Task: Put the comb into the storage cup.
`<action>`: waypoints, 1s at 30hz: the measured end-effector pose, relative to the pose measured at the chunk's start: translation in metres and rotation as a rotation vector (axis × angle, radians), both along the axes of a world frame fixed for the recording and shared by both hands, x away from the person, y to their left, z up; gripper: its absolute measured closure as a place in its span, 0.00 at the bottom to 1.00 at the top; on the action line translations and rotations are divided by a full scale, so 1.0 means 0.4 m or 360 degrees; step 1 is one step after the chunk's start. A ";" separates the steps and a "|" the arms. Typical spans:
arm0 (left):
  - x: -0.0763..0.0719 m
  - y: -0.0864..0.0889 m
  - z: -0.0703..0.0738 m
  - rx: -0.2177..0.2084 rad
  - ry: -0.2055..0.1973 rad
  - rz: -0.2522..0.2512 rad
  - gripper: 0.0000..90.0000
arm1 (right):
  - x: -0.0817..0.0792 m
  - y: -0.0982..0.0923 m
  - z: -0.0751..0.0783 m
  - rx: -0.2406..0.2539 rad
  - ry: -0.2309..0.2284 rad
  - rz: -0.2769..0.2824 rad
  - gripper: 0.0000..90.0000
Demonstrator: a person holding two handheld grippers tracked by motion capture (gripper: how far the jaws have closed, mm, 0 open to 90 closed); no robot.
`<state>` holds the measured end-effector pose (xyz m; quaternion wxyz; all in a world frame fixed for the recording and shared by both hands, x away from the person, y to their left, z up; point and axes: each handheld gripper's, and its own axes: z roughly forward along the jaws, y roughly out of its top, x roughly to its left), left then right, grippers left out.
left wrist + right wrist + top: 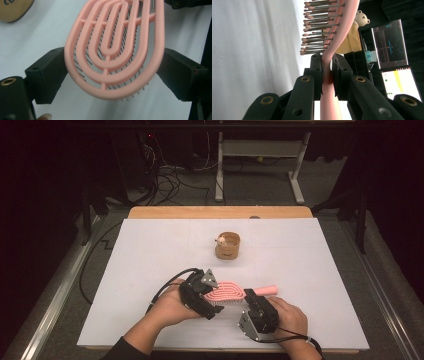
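A pink vented hairbrush [227, 291] lies level over the white sheet near the table's front, handle pointing right. My right gripper [249, 296] is shut on the brush's neck where the handle starts; in the right gripper view [327, 62] both pads press on the pink stem, bristles [317, 27] facing the sheet. My left gripper [214, 296] stands at the brush head's rounded end. In the left gripper view [112, 65] the jaws stand wide, one on each side of the pink head [112, 50], with its edges close to both pads.
A small tan wooden cup [227, 245] with a little bear toy [220, 240] stands behind the brush at mid table. The white sheet [150, 270] covers the wooden table. A lit monitor [389, 45] shows off the table. Cables trail from both grippers.
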<state>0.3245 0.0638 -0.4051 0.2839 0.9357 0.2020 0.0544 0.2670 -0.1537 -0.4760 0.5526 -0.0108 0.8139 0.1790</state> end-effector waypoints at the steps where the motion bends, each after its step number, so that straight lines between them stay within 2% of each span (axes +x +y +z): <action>1: 0.001 0.004 0.000 0.0000 0.0001 -0.0004 0.13 | 0.000 -0.001 0.001 -0.0003 -0.0003 0.0000 0.90; 10: -0.006 0.040 -0.009 -0.0022 0.0009 0.0007 0.13 | 0.001 -0.007 0.000 -0.0012 0.0009 -0.0011 0.90; 14: -0.007 0.060 -0.020 -0.0027 0.0026 0.0031 0.13 | -0.001 -0.009 -0.002 -0.0002 0.0025 -0.0032 0.90; 20: 0.000 0.088 -0.033 -0.0039 0.0045 0.0071 0.13 | 0.000 -0.011 0.002 0.0010 0.0012 -0.0037 0.90; 30: 0.007 0.158 -0.067 -0.0096 0.0041 0.0222 0.13 | -0.003 -0.015 0.005 0.0030 -0.0014 -0.0043 0.90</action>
